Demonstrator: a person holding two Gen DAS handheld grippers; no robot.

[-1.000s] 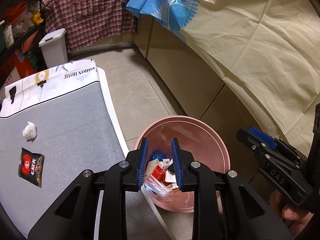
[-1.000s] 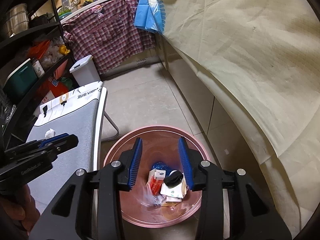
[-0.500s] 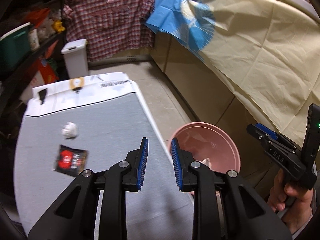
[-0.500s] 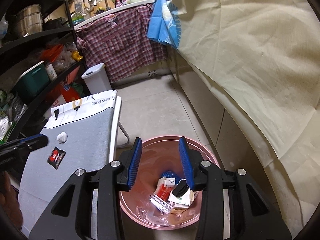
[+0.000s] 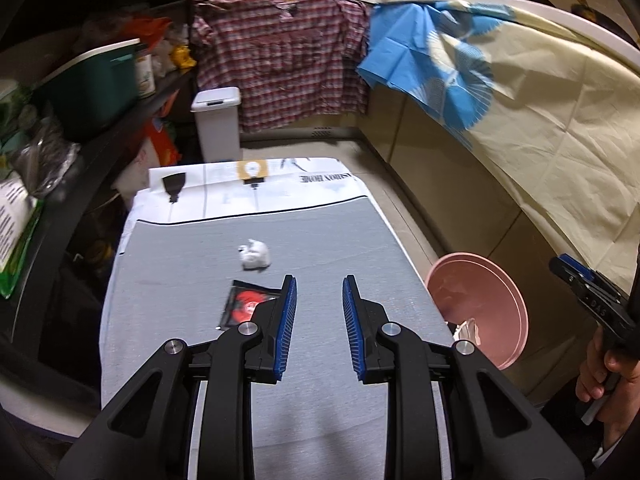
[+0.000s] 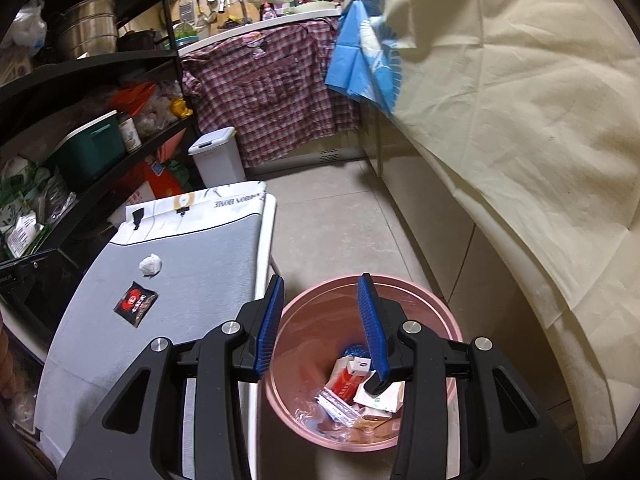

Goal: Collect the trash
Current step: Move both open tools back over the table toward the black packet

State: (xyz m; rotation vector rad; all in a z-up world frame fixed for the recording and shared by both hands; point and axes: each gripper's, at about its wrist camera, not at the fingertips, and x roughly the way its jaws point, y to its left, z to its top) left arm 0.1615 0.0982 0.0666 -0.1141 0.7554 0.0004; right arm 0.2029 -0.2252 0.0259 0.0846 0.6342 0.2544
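— Pink bin [image 6: 440, 308] status?
— Beside the grey table [image 5: 320, 240], wrappers inside. Your right gripper [image 6: 322, 320] hangs over it, fingers apart, empty.
— Left?
— Left gripper [image 5: 318, 312] spread, empty, above the table; black packet [image 5: 244, 306] and white wad [image 5: 255, 255] just beyond.

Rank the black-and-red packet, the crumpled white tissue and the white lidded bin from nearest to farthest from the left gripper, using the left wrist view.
From the open left gripper:
1. Black-and-red packet, flat on the grey table just left of the fingertips.
2. Crumpled white tissue, farther up the table, slightly left.
3. White lidded bin, on the floor beyond the table's far end.
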